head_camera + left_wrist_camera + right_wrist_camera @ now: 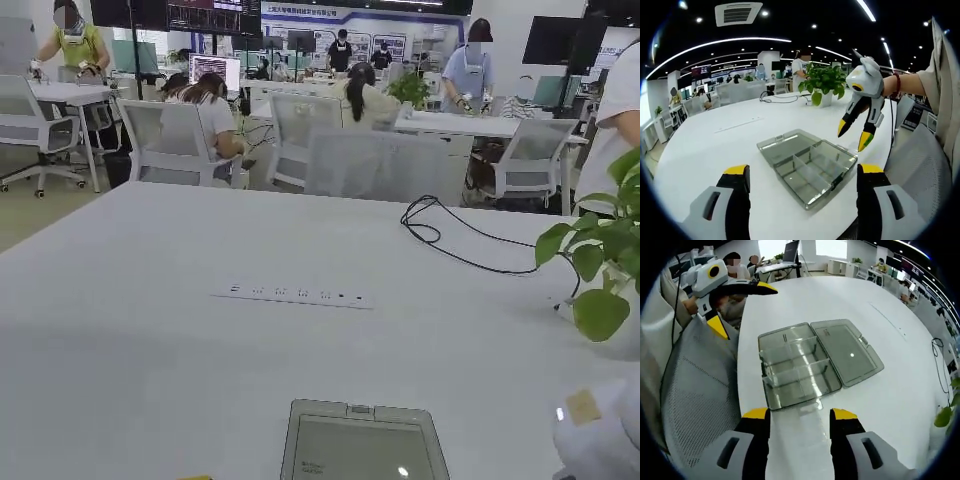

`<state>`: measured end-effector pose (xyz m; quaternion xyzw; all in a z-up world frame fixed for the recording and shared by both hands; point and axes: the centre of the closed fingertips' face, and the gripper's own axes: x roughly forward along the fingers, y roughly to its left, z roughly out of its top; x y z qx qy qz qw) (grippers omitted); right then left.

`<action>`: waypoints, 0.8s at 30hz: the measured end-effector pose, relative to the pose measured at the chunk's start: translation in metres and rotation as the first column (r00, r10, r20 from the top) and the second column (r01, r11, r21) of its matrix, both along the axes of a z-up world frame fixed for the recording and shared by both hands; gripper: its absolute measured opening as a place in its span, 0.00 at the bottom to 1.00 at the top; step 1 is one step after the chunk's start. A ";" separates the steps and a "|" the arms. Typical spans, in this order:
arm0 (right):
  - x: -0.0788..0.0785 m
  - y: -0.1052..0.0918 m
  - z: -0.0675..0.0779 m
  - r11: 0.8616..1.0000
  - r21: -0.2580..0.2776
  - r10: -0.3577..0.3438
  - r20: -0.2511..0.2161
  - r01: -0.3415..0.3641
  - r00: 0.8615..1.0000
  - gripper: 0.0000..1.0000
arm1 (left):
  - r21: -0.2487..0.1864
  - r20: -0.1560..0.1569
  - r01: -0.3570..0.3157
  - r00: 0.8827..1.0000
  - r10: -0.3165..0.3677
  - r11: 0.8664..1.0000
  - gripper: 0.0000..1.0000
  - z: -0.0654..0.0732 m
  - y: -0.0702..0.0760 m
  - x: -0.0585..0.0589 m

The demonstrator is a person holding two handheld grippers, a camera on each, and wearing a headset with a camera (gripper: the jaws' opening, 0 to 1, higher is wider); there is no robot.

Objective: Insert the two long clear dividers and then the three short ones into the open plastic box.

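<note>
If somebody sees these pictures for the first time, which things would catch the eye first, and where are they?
The clear plastic box lies open in the middle of the white table, with dividers standing in its tray. The right gripper hovers beside it with its yellow-tipped jaws apart. A potted plant stands at the table's far edge.

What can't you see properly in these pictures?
Head view: the bottom edge cuts off the open clear plastic box past its lid.
Gripper views: clear dividers inside, see-through on see-through, too faint to count.
Head view: the right edge cuts off the green leafy plant above its pot.
</note>
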<state>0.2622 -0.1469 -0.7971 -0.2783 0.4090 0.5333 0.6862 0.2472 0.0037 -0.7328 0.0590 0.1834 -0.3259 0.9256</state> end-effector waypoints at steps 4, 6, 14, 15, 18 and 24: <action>-0.001 -0.012 -0.011 0.999 -0.042 0.026 0.005 -0.026 1.000 0.49 | 0.008 -0.007 -0.003 1.000 0.003 1.000 0.90 -0.002 0.000 -0.001; -0.004 -0.018 -0.017 0.995 -0.069 0.067 0.009 -0.066 0.998 0.48 | 0.013 -0.010 -0.003 1.000 0.003 1.000 0.90 -0.003 0.000 -0.002; -0.006 -0.030 -0.035 0.981 -0.133 0.149 0.025 -0.144 0.989 0.45 | 0.011 -0.015 -0.019 1.000 0.019 1.000 0.88 -0.002 0.001 -0.003; -0.005 -0.032 -0.037 0.977 -0.143 0.162 0.028 -0.156 0.986 0.45 | 0.010 -0.016 -0.022 1.000 0.022 1.000 0.88 -0.002 0.001 -0.003; -0.005 -0.035 -0.042 0.970 -0.159 0.191 0.031 -0.183 0.981 0.44 | 0.015 -0.019 -0.025 0.999 0.026 1.000 0.88 -0.003 0.001 -0.004; -0.004 -0.041 -0.052 0.959 -0.182 0.229 0.041 -0.218 0.973 0.41 | 0.020 -0.026 -0.034 0.999 0.035 0.999 0.86 -0.004 0.003 -0.006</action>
